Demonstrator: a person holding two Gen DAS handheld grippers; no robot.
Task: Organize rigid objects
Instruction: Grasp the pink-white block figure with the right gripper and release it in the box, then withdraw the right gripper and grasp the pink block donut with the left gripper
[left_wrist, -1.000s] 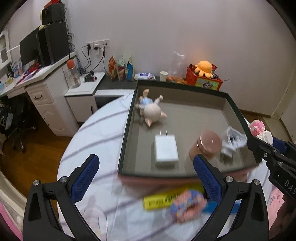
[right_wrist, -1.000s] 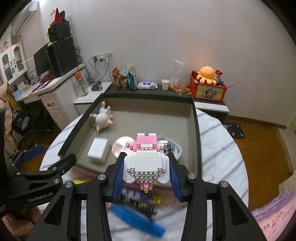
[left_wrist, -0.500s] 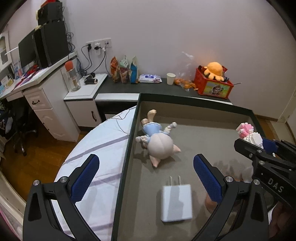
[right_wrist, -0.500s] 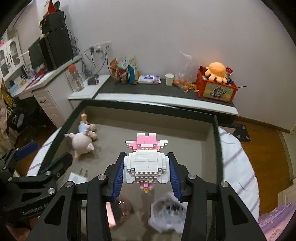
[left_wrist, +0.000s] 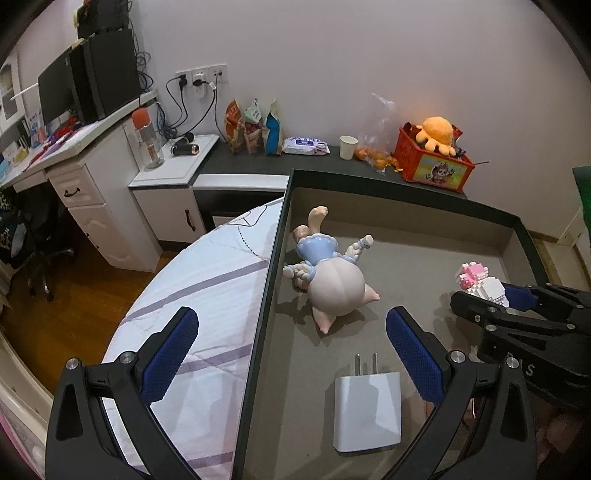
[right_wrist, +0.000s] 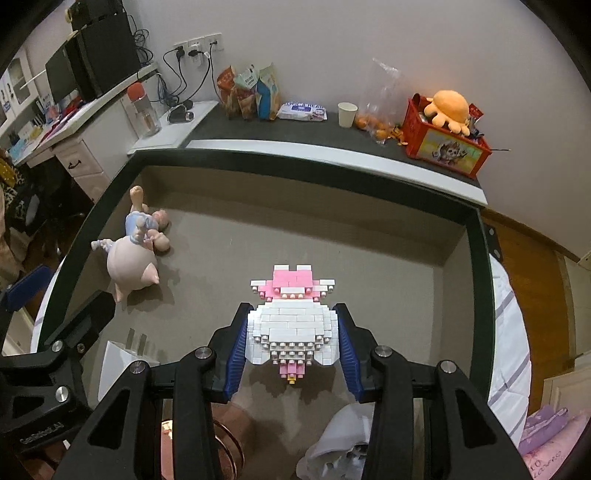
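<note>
Two grippers hang over the tray (right_wrist: 476, 236), and only one carries anything. The right gripper (right_wrist: 291, 334) is clamped on the block figure (right_wrist: 291, 321), blue pads pressed to its white flanks, held above bare floor near the middle of the tray. The left gripper (left_wrist: 291, 350) stands wide apart and empty, straddling the tray's left wall. Already lying in the tray are the pig doll (right_wrist: 133, 254) at about ten o'clock from the figure and the charger (right_wrist: 118, 360) at about eight. By my reading, this is the placing step. Next, the figure wants lowering onto that clear patch, straight down, then the right pads easing apart without tipping it.
</note>
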